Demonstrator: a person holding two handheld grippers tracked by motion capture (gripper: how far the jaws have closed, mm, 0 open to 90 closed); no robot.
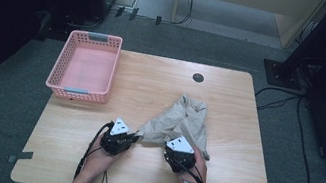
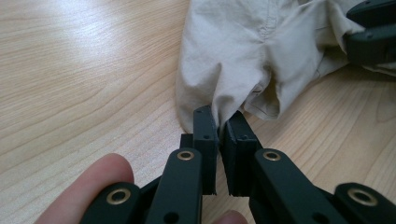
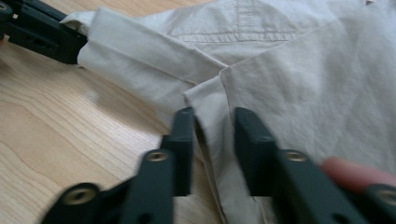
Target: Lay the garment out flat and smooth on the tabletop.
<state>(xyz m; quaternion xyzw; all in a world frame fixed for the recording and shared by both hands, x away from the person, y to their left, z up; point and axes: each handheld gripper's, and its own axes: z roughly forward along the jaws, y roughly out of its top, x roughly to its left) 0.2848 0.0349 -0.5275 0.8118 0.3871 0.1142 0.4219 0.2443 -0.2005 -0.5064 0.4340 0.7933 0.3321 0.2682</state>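
From the high view we see the beige garment [image 1: 181,122] lying crumpled on the wooden table [image 1: 216,182], with the left gripper [image 1: 134,138] at its near left corner and the right gripper [image 1: 176,150] at its near edge, the two close together. A pink basket [image 1: 66,60] sits well apart at the table's far left.

In the left gripper view, our jaws are clenched on a fold of the garment [image 2: 243,51]: the cloth's hem runs down into the narrow slit between the two pads and spreads out just beyond the tips. A fingertip [image 2: 88,186] shows beside the left jaw. The right gripper [image 2: 371,32] touches the cloth far off to the upper right of the jaws.

In the right gripper view, a folded edge of the garment [image 3: 303,79] lies between our jaws, which stand a little apart around it; we cannot tell whether the pads press on it. The left gripper [image 3: 42,32] bites the cloth's corner off to the upper left.
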